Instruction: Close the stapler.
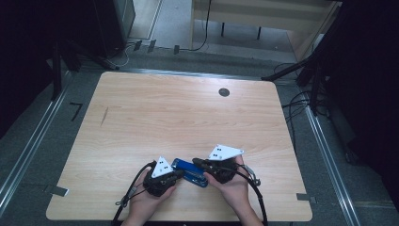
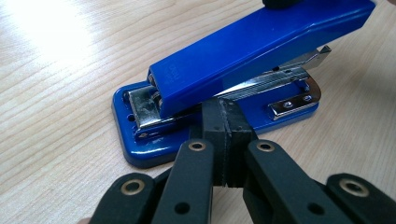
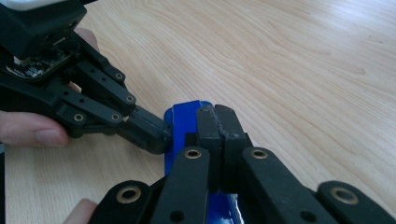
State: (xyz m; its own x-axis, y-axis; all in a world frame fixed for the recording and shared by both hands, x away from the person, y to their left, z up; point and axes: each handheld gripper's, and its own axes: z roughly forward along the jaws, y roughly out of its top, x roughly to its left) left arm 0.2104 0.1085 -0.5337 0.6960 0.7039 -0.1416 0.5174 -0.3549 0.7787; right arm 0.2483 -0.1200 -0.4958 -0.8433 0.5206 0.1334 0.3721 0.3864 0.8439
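A blue stapler (image 1: pixel 190 170) with a metal magazine lies on the wooden table (image 1: pixel 179 113) near its front edge. My left gripper (image 1: pixel 175 175) is shut, nothing between its jaws. Its closed tips (image 2: pixel 225 109) touch the stapler's (image 2: pixel 252 51) long side, at the gap between the blue top arm and the base. My right gripper (image 1: pixel 196 163) is shut too, and its closed tips (image 3: pixel 216 114) sit over the stapler's (image 3: pixel 184 116) top arm. In the right gripper view, the left gripper (image 3: pixel 152 133) comes in from the left with its tip against the blue edge.
A small dark round grommet (image 1: pixel 224 92) sits in the table near its far edge. Cables (image 1: pixel 256 197) trail from both grippers toward the front edge. Beyond the table are a floor, metal rails and dark stands.
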